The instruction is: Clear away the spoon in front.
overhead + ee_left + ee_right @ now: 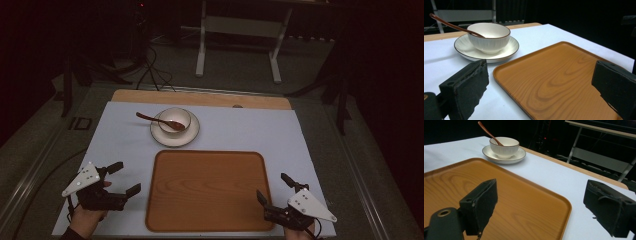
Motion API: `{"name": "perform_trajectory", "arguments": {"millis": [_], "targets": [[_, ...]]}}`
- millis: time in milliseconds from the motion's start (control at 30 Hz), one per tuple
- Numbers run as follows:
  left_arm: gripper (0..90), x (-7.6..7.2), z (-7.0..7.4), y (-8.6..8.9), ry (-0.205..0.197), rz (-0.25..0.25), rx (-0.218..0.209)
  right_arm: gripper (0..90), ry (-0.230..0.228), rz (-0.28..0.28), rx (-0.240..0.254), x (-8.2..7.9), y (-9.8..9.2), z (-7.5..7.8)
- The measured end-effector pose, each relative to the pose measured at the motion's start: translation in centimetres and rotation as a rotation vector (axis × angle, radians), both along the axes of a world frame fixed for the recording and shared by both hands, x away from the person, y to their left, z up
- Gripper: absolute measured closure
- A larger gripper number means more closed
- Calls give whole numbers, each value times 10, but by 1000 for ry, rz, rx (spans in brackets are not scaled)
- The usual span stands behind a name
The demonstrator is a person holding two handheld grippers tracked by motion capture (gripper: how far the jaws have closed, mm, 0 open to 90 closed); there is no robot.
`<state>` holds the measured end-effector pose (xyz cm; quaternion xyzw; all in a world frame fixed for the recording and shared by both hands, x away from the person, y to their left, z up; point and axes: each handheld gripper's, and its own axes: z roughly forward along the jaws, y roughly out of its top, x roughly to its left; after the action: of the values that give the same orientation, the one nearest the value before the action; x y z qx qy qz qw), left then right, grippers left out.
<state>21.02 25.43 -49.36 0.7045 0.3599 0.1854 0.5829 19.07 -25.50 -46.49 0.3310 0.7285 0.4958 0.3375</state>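
A wooden tray lies empty on the white table sheet near the front edge. Behind it a white bowl stands on a white saucer, and a brown spoon leans in the bowl with its handle pointing left. My left gripper rests left of the tray, open, nothing between its jaws. My right gripper sits at the tray's front right corner, also open and empty. In the left gripper view the bowl and tray lie ahead of the spread jaws. The right gripper view shows the tray and bowl.
The white sheet covers a wooden tabletop whose far edge shows behind it. A white metal frame stands on the dark floor beyond the table, with cables running at the back left.
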Motion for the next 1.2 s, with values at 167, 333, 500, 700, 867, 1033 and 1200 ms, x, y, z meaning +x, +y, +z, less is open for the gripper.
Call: {"name": "perform_trajectory", "arguments": {"millis": [167, 333, 500, 700, 867, 1033, 1200], "targets": [[6, 1, 0, -2, 3, -44, 28, 115, -3, 7, 0, -1, 0, 0], [6, 0, 0, -5, 31, -110, 45, 115, -7, 11, 1, -3, 0, 1], [6, 0, 3, -14, 50, -163, 94, 115, -7, 19, -7, -5, 2, 1], [6, 4, 19, -20, 38, -194, 97, 115, -8, 28, -9, -7, 7, 2], [7, 7, 38, -22, 6, -205, 83, 115, -16, 36, -17, -7, 10, 2], [20, 15, 53, -24, -21, -198, 95, 115, -19, 37, -21, -8, 11, 3], [35, 29, 65, -26, -40, -183, 89, 116, -22, 38, -20, -9, 12, 2]]}}
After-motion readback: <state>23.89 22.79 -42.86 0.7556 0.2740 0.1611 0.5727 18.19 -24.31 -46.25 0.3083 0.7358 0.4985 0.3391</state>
